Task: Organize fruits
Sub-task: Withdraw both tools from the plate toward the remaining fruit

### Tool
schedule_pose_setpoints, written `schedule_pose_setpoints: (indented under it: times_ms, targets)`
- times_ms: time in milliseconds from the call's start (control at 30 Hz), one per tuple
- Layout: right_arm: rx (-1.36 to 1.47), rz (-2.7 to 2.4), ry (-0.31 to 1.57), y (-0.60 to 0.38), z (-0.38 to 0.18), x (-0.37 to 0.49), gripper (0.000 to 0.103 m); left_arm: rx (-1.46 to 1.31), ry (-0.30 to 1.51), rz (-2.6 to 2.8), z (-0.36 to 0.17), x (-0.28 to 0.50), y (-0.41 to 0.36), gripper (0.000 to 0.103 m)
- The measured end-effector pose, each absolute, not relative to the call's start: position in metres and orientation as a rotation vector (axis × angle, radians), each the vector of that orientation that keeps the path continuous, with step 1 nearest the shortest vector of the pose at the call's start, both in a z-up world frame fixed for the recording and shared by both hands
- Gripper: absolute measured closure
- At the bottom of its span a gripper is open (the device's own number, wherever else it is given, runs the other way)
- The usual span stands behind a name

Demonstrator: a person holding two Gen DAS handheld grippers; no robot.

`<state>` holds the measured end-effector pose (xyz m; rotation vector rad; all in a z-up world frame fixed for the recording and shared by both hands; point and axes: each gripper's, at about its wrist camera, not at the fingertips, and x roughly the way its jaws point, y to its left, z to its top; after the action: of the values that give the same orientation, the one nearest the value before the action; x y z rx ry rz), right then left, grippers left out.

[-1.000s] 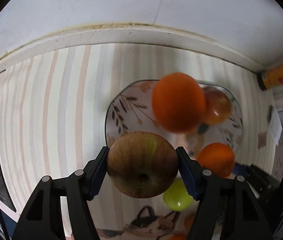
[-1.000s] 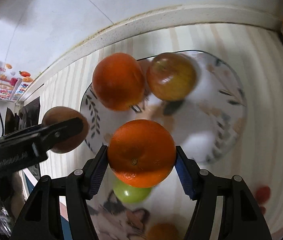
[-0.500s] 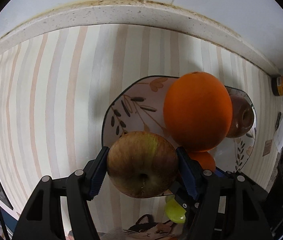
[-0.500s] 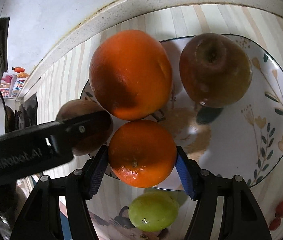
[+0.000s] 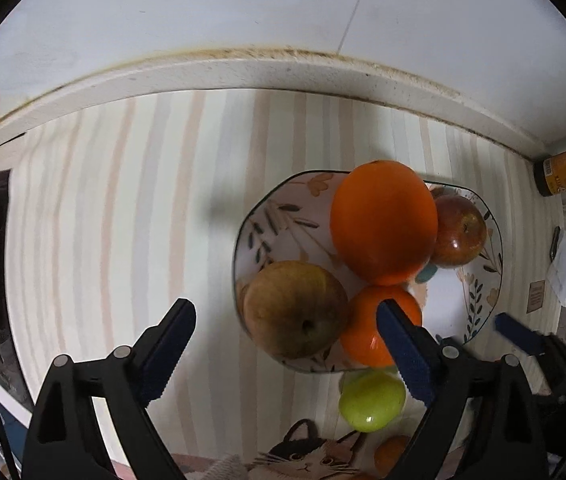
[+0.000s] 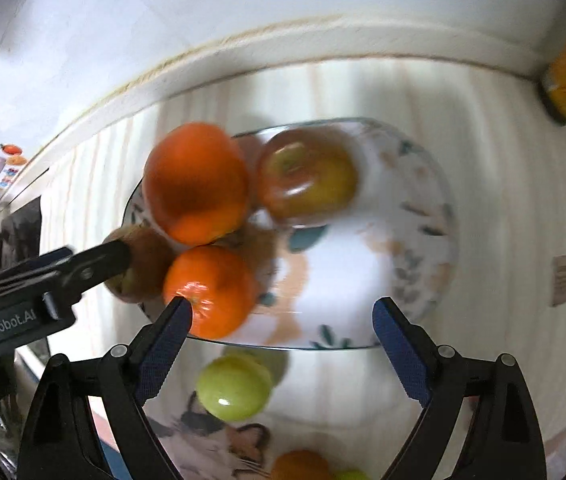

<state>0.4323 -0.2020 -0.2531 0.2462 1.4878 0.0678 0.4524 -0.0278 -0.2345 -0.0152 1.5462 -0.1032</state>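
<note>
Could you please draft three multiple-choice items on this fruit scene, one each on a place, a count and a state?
1. Where does the green fruit lie?
A. On the plate
B. On the striped cloth beside the plate
C. Between jaws

2. How many fruits rest on the floral plate?
A. Two
B. Four
C. Six

3. How do the left gripper jaws stand?
A. Open, holding nothing
B. Shut on the brownish apple
C. Shut on an orange

Key: 1 B, it sits off the rim. 2 B, large orange, small orange, red apple and brownish apple. 3 A, the jaws have just opened and stand clear of the apple.
</note>
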Motion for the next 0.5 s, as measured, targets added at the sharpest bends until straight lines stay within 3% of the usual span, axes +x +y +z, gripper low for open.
schedule_pose_setpoints:
  times_ms: [500]
  targets:
    - [0.125,0.035,1.348,-0.224,-0.168,0.359,0.009,0.012,1.309,-0.067,-0.143,0.372,-0.020,0.011]
